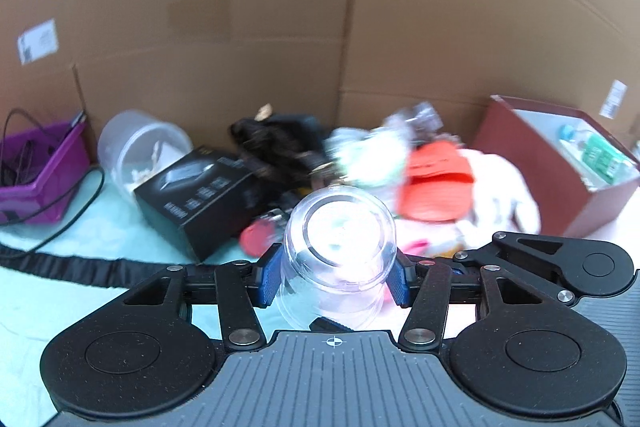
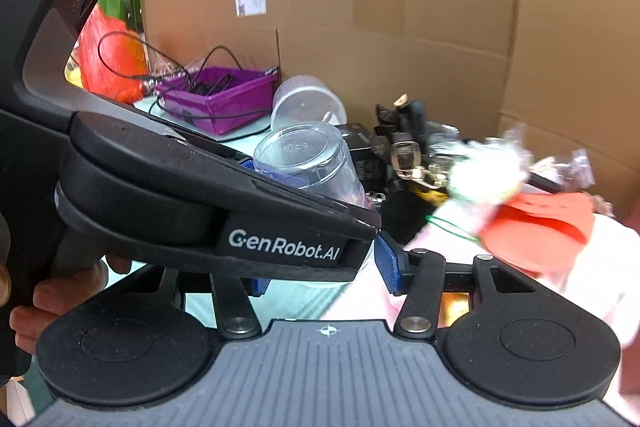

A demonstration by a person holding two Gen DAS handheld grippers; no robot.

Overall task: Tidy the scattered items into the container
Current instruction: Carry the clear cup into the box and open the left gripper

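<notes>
My left gripper (image 1: 334, 275) is shut on a clear plastic cup (image 1: 340, 251), held with its base pointing forward, above the table. The cup also shows in the right wrist view (image 2: 308, 163), clamped in the left gripper's body (image 2: 224, 211), which crosses in front of my right gripper (image 2: 324, 273). The right gripper's blue pads (image 2: 390, 263) stand apart and nothing sits between them. A dark red box (image 1: 556, 163) with a bottle inside stands at the right. A pile of scattered items (image 1: 360, 155) lies ahead: an orange piece (image 1: 436, 183), white cloth, black straps.
A black carton (image 1: 200, 195) and a lying clear tub (image 1: 140, 147) sit left of the pile. A purple bin (image 1: 40, 171) with cables stands far left, also in the right wrist view (image 2: 220, 99). Cardboard walls (image 1: 280, 7) close the back. A black strap (image 1: 80, 267) crosses the mint cloth.
</notes>
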